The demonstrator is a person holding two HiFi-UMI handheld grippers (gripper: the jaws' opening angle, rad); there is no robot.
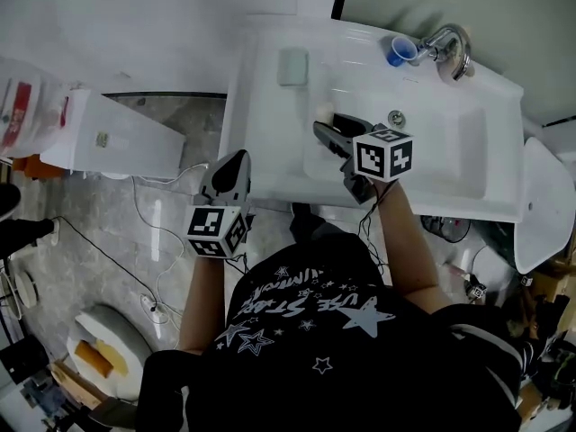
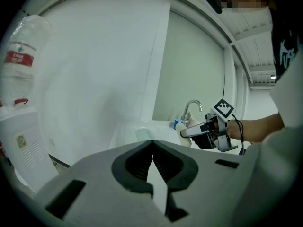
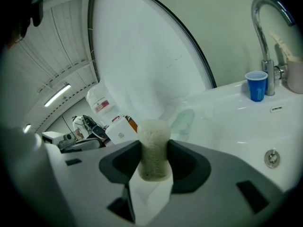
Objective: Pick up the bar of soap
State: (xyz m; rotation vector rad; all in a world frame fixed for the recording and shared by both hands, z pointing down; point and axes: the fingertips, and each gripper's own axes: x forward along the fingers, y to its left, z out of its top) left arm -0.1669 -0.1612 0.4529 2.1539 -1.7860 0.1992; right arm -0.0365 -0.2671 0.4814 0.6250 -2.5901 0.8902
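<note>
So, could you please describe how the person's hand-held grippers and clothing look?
Both hand-held grippers, left and right, are grey with dark jaw linings, each bearing a white cube of black square markers. A black cable follows the right forearm. The black T-shirt has white stars.

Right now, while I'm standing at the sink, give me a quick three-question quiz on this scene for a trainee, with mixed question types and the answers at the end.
1. Multiple choice: what is the right gripper shut on? A) a sponge B) the bar of soap C) nothing
2. True or false: the left gripper has its jaws spread wide open.
3. Fill in: the blue cup stands on the sink ledge right beside the ____.

Key
1. B: its pads press on the two sides of the bar of soap.
2. False: its jaws are together, with nothing between them.
3. faucet
</note>
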